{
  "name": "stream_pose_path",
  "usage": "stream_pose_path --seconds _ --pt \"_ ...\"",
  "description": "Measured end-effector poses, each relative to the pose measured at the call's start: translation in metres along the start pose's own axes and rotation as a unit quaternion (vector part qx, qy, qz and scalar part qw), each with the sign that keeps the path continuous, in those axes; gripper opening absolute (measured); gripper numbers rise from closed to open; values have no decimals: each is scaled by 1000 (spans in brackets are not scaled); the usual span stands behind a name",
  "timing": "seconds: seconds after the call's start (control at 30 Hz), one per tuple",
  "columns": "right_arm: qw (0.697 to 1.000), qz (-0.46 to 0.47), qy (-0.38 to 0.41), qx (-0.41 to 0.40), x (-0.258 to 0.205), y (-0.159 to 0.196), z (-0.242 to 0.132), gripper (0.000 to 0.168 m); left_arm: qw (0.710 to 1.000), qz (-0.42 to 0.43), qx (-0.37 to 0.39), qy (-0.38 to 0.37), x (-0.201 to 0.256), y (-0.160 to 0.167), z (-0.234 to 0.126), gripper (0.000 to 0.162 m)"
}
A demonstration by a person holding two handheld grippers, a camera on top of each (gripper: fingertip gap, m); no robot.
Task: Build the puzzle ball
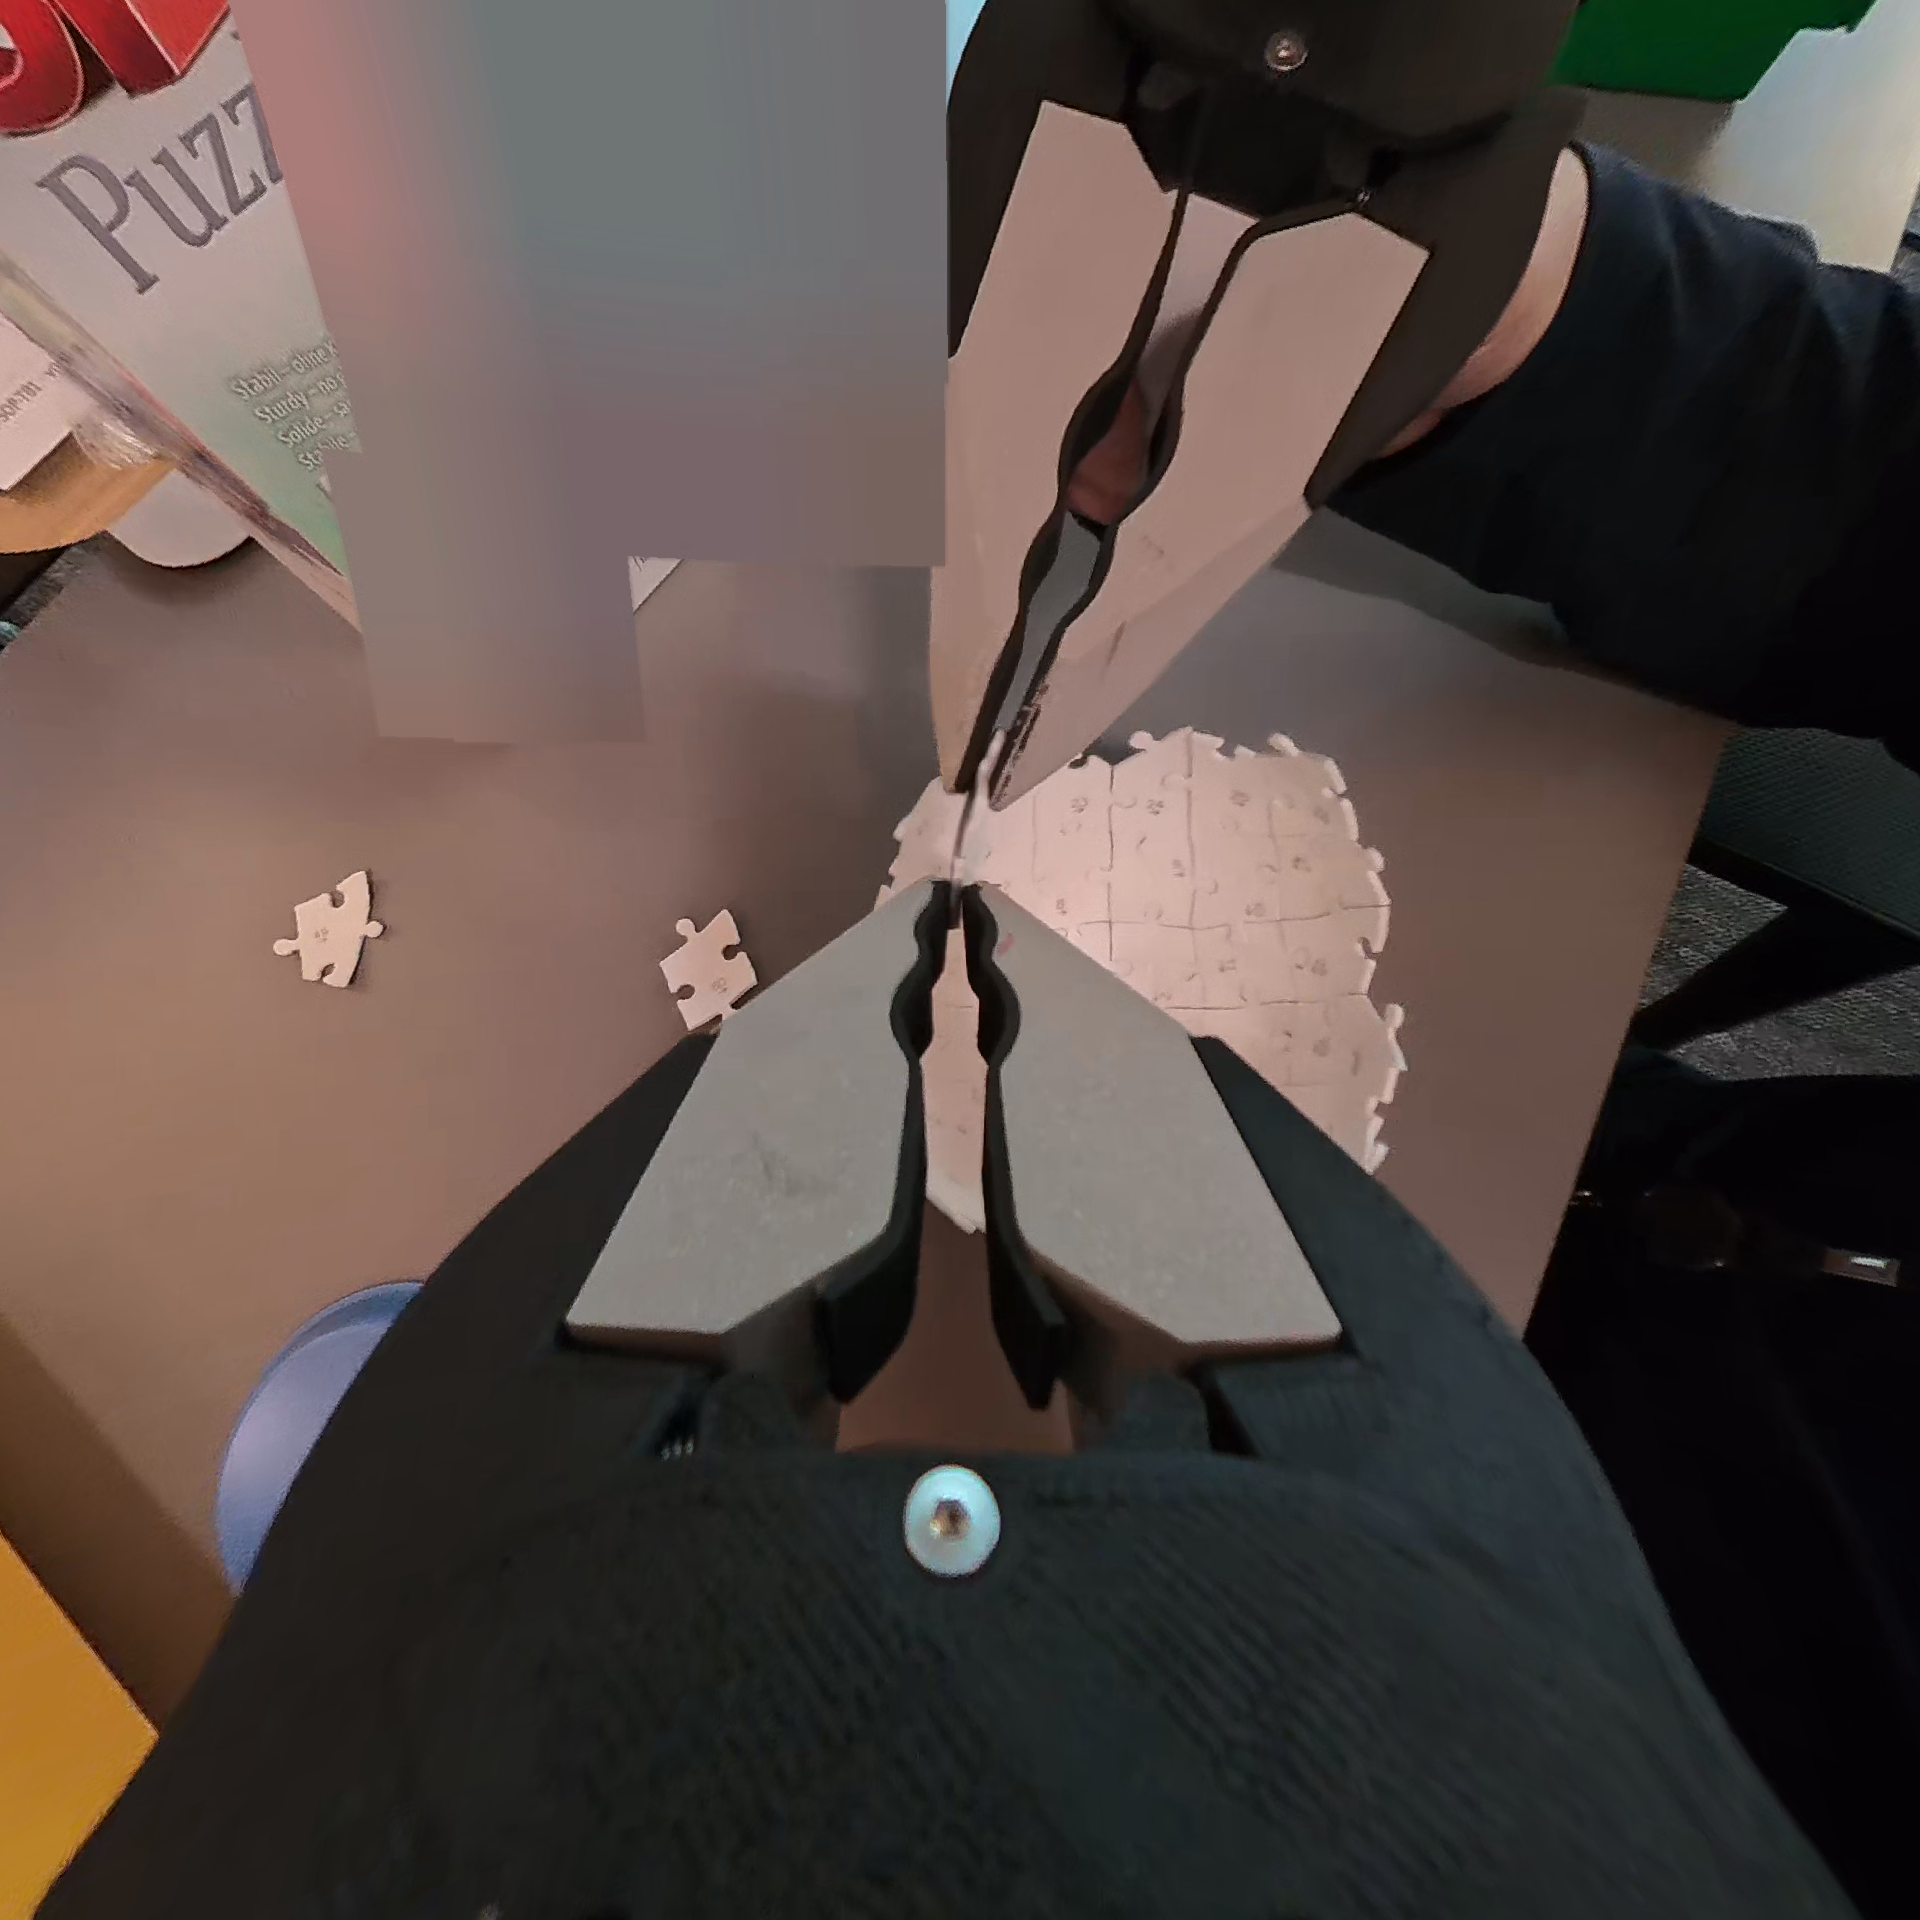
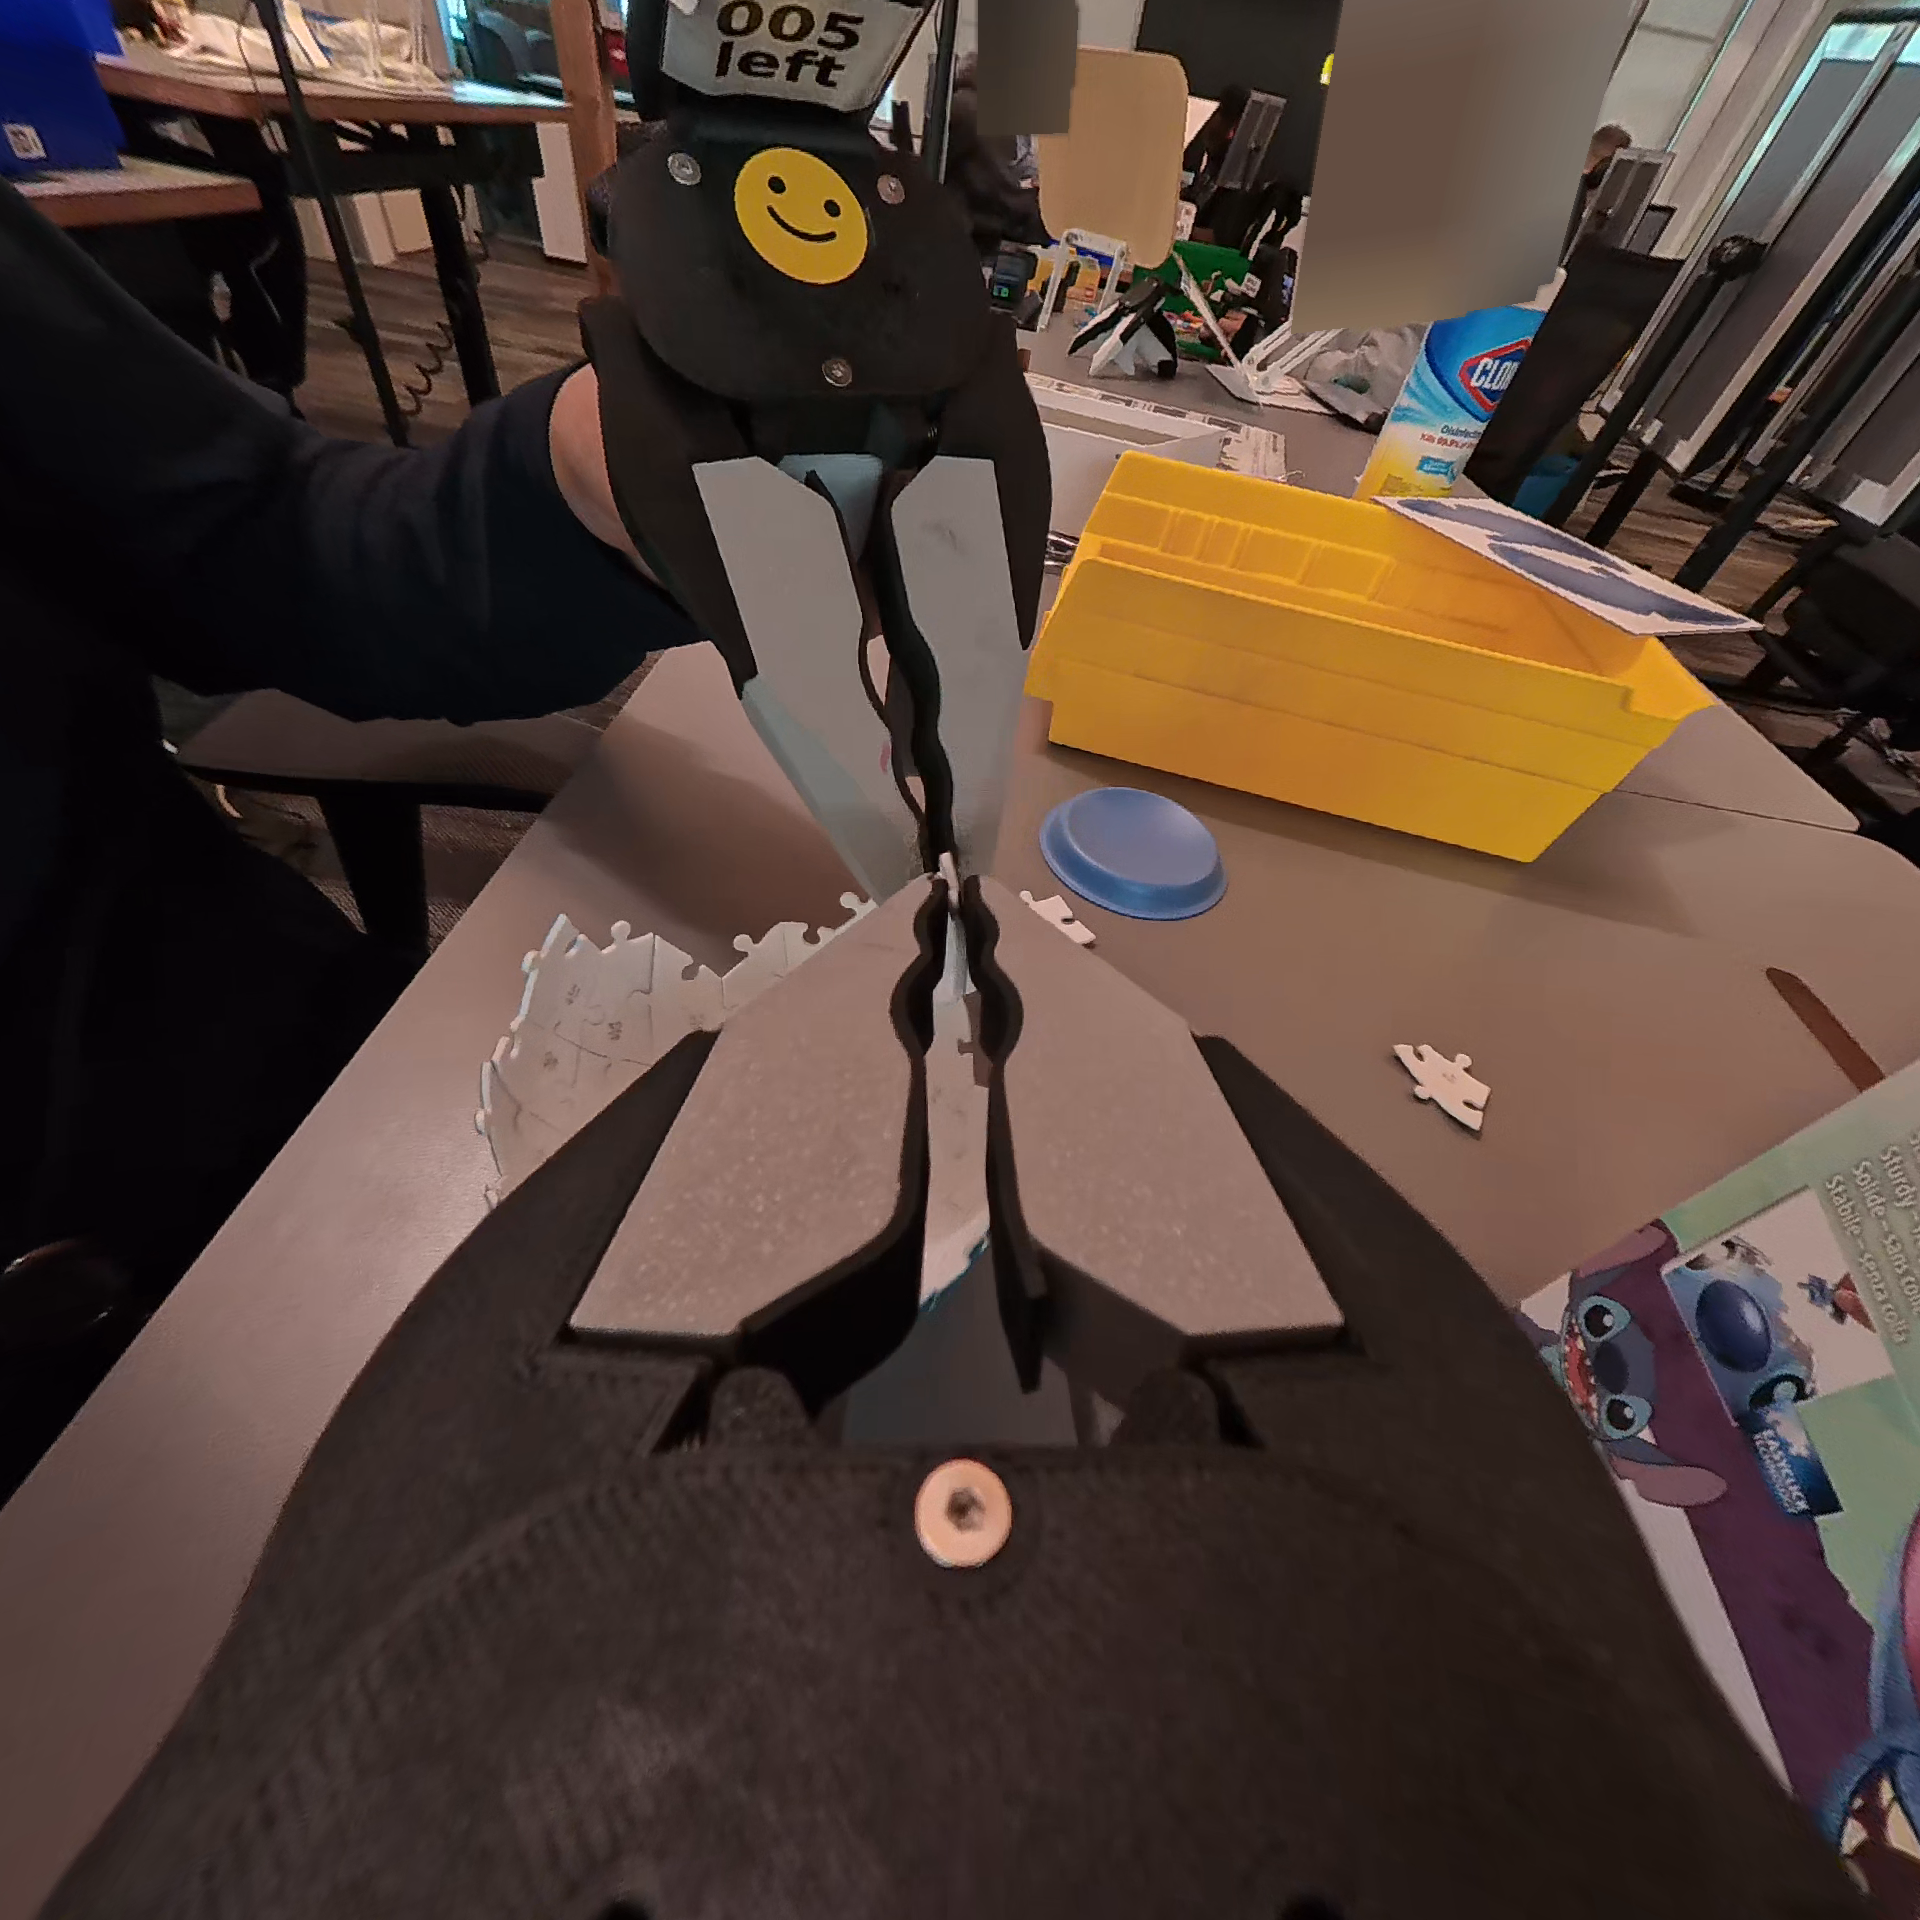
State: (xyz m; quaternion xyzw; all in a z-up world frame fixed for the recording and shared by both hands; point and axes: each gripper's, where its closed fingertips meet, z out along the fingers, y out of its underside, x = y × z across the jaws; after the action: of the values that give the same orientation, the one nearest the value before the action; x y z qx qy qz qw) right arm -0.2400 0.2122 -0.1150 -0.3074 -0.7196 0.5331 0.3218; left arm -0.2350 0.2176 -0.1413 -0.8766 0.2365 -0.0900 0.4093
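A half-built puzzle ball (image 1: 1226,935), a white bowl-shaped shell of joined pieces, lies on the grey table and also shows in the right wrist view (image 2: 592,1039). My left gripper (image 1: 954,899) is shut on the shell's near rim. My right gripper (image 2: 954,899) is shut on a white puzzle piece (image 2: 952,961) held edge-on. The two grippers meet tip to tip at the rim, with the right gripper (image 1: 982,795) reaching in from above and the left gripper (image 2: 940,852) opposite it. Two loose pieces (image 1: 327,928) (image 1: 712,971) lie to the left of the shell.
A blue round stand (image 2: 1132,852) and a yellow bin (image 2: 1330,665) sit behind the grippers. The puzzle box (image 2: 1766,1351) lies at the right, and a loose piece (image 2: 1444,1086) lies near it. A person's dark sleeve (image 2: 312,540) and a chair are at the table's edge. The tips of both grippers are at nearly the same place.
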Motion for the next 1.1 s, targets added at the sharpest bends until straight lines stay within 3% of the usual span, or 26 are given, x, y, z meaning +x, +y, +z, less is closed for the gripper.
stream_pose_path --seconds 0.43,1.1 --pt "1000 0 15 -20 7 6 -8 2 998 -50 -12 22 -5 7 3 0" --pt "999 -15 21 -47 3 11 -1 0 999 -32 -31 3 -5 11 8 0"
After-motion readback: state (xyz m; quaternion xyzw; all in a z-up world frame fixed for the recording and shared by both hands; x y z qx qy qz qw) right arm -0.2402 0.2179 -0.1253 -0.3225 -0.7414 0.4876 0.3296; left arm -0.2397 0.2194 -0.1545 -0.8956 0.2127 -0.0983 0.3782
